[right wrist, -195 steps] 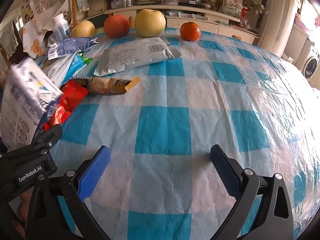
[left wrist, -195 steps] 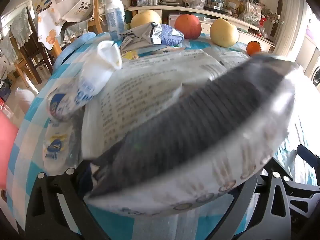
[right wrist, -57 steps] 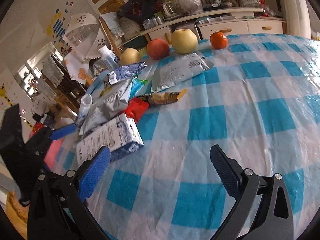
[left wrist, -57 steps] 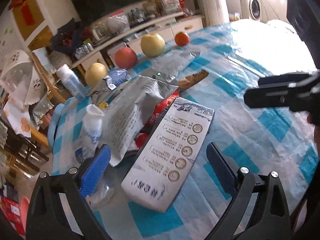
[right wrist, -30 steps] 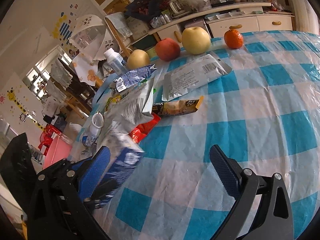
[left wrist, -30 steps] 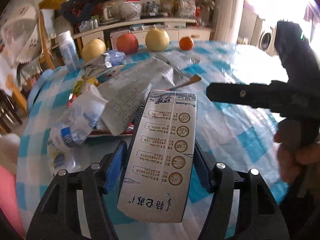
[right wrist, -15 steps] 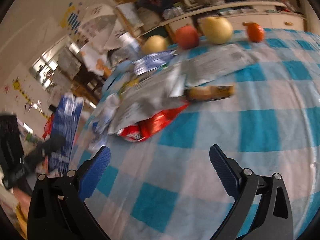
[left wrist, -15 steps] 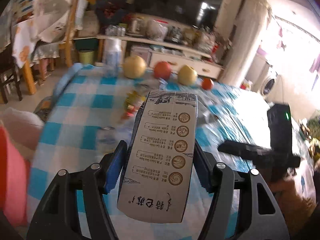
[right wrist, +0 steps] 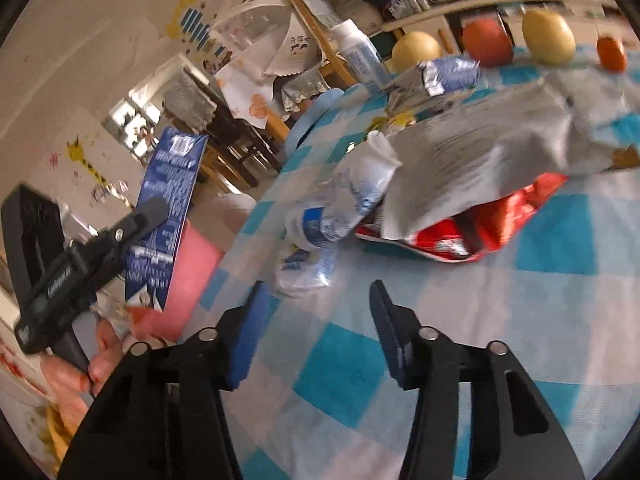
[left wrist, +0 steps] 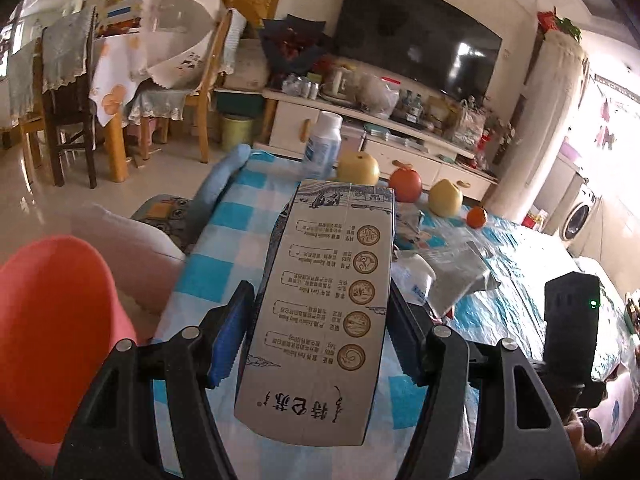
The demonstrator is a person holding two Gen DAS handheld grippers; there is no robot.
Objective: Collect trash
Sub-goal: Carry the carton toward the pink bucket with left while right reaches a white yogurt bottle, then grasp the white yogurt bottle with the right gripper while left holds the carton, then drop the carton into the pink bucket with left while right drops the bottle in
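Observation:
My left gripper is shut on a tall grey and blue milk carton, held up off the table at its left edge; the carton and left gripper also show in the right wrist view above a pink bin. My right gripper is open and empty, low over the checked tablecloth, its fingers pointing at a crushed blue and white plastic bottle. Behind the bottle lie a large silver wrapper and a red wrapper.
A pink bin stands on the floor at the table's left. Fruit and a white bottle stand along the table's far edge. Chairs and a TV cabinet are beyond. My right gripper's body is at the right.
My left gripper closed on the carton and lifted it left toward the pink bin. My right gripper swung left toward the crushed bottle and its jaws narrowed.

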